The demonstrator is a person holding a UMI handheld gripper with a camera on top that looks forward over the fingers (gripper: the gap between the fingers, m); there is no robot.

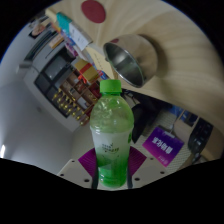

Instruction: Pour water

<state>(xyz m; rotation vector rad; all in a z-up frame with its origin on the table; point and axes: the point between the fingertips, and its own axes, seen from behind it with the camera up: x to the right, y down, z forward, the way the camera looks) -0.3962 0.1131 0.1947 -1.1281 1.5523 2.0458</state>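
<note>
The bottle (111, 135) stands between the two fingers of the gripper (110, 178), at 12 o'clock from them and very close. It is clear plastic with a green cap (110, 88) and a green label on its lower part, and the cap is on. It seems tilted together with the whole scene, so I judge it is lifted and carried. The fingers themselves are hardly visible here (only a little pink at 7 and 5 o'clock of the bottle's base), but they probably press the lower body from both sides.

Such a bottle is light, with thin walls that bend under a strong squeeze and a smooth, slippery surface. The labelled lower body is a fair place to hold.

A metal bowl (131, 57) sits beyond the bottle at 1 o'clock.
</note>
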